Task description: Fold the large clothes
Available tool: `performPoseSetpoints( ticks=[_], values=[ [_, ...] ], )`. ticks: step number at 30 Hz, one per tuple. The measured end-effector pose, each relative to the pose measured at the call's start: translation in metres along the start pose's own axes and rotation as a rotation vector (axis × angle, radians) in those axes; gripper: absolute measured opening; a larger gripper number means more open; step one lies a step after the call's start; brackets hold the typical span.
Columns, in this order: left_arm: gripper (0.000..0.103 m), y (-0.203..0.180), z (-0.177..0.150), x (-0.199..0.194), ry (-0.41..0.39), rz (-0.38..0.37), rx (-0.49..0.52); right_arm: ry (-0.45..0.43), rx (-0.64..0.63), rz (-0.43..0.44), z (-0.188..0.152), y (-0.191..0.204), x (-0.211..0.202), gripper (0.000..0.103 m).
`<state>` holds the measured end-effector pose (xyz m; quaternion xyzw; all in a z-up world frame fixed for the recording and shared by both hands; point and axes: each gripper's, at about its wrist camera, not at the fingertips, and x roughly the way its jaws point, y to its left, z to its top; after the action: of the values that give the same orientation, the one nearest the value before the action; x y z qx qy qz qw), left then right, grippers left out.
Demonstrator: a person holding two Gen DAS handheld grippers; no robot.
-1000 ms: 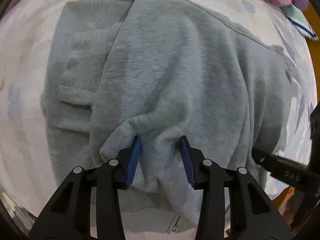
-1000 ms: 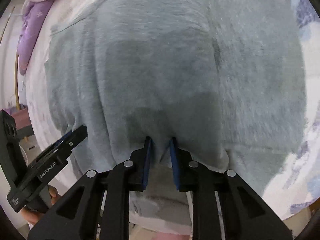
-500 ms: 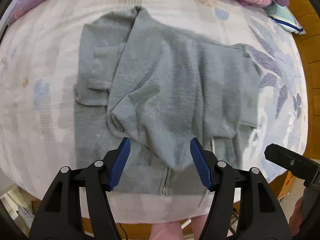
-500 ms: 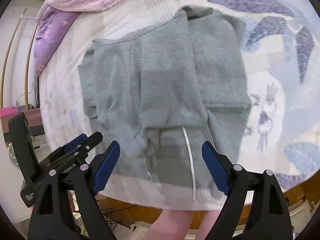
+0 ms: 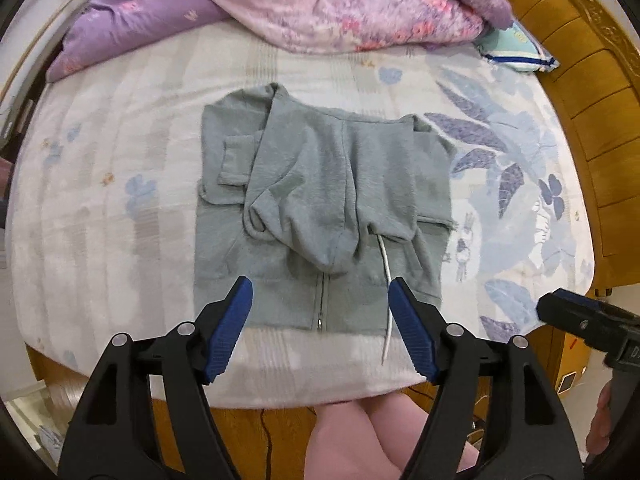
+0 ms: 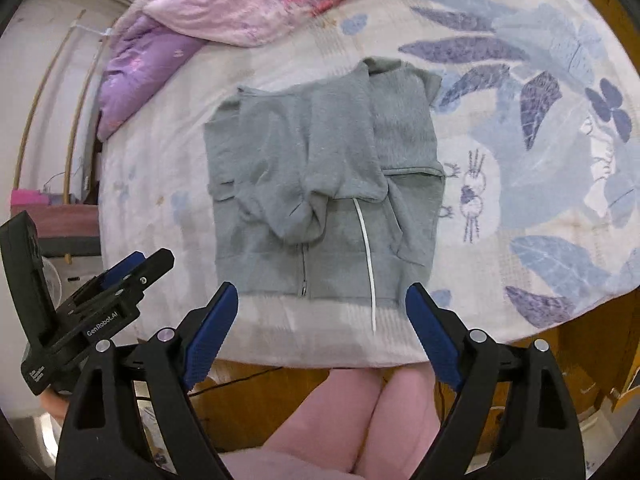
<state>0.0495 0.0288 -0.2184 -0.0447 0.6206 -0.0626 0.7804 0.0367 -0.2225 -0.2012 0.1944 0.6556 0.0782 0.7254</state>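
Note:
A grey zip hoodie (image 5: 320, 184) lies folded on the bed, its hood and upper part turned down over the body. A white drawstring (image 5: 386, 280) trails past the hem. My left gripper (image 5: 319, 284) hangs high above the hem, its jaws opening with nothing between them. From the right wrist, the hoodie (image 6: 320, 152) lies below my right gripper (image 6: 321, 288), which is open and holds nothing. The left gripper (image 6: 150, 260) shows at that view's left edge. The right gripper (image 5: 560, 308) shows at the left wrist view's right edge.
A pink quilt (image 5: 340, 0) and a purple pillow (image 5: 132, 28) lie at the far side of the bed. A small teal pillow (image 5: 516, 50) rests by the wooden bed frame (image 5: 580, 100). The person's legs (image 5: 380, 432) in pink stand against the near edge.
Both grippers let go of the grey fabric, opened wide and rose well above the bed. The turned-down upper part now rests on the hoodie's body.

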Motion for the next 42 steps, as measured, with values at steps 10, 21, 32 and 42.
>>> performPoseSetpoints(
  ticks=[10,21,32,42],
  values=[
    [0.077,-0.011,-0.071,-0.079,-0.105,0.065,-0.066,-0.164,-0.069,0.044,-0.059,0.004,-0.083,0.087],
    [0.079,-0.009,-0.103,-0.131,-0.19,0.103,-0.078,-0.232,-0.055,0.056,-0.087,0.0,-0.116,0.093],
    [0.082,0.036,-0.068,-0.139,-0.222,0.079,0.01,-0.286,0.036,-0.002,-0.076,0.031,-0.109,0.095],
    [0.089,0.1,0.0,-0.132,-0.205,0.024,0.167,-0.319,0.217,-0.086,-0.049,0.06,-0.087,0.095]
  ],
)
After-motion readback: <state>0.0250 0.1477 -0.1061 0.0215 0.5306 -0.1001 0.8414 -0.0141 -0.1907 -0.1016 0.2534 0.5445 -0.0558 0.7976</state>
